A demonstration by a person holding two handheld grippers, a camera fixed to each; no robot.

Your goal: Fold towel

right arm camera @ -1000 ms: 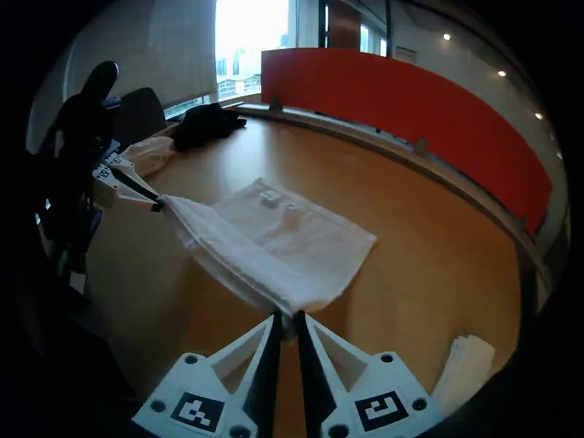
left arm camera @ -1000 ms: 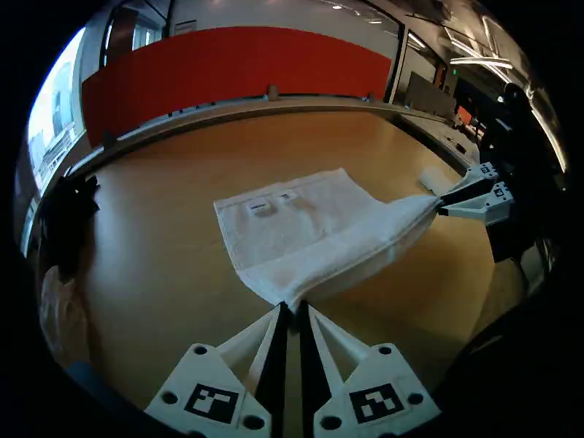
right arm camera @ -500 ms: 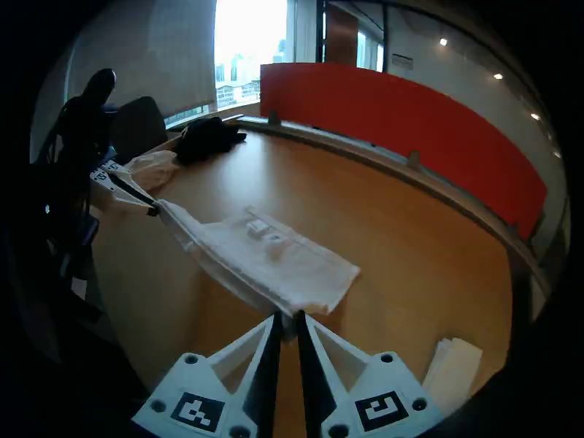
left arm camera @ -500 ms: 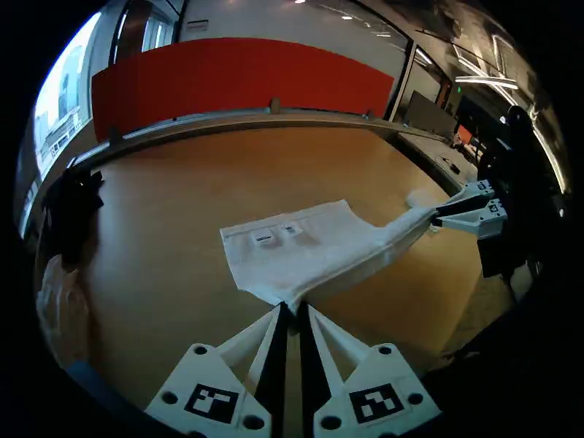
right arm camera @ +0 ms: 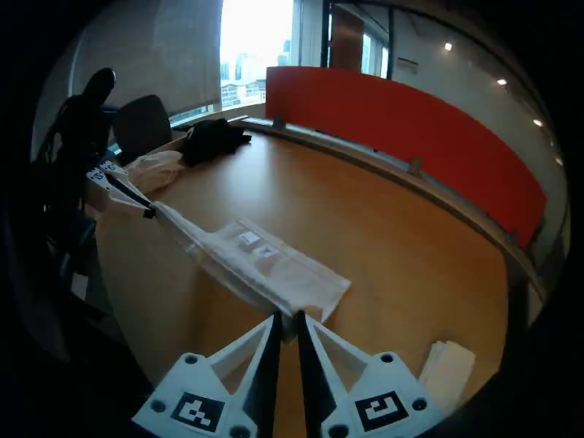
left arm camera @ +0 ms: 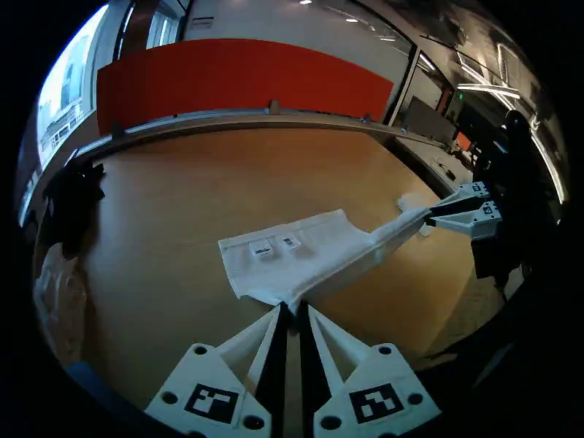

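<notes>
**Left gripper.** In the left gripper view, the left gripper [left arm camera: 292, 305] sits at 6 o'clock. Its fingers are pressed together on one corner of the white towel [left arm camera: 306, 252].

**Right gripper.** In the same view, the right gripper [left arm camera: 431, 214] sits at 3 o'clock. Its fingers are pinched on the opposite end of the same towel edge. In the right gripper view, this gripper clamps its corner at 6 o'clock, and the left gripper holds the far end at 9 o'clock.

**Towel.** The gripped edge is lifted and stretched taut between the two grippers. The remaining cloth lies on the wooden table [left arm camera: 219, 182], near its centre. Two sewn labels [left arm camera: 261, 248] face upward.

**Surroundings.**
- A red partition [left arm camera: 241, 73] runs along the far table edge at 12 o'clock.
- A black garment [left arm camera: 73, 201] lies at 9 o'clock.
- A cream cloth [left arm camera: 55, 306] lies at 8 o'clock.
- In the right gripper view, a pale stack [right arm camera: 447, 369] at 4 o'clock appears to be folded towels, but the detail is blurred.
</notes>
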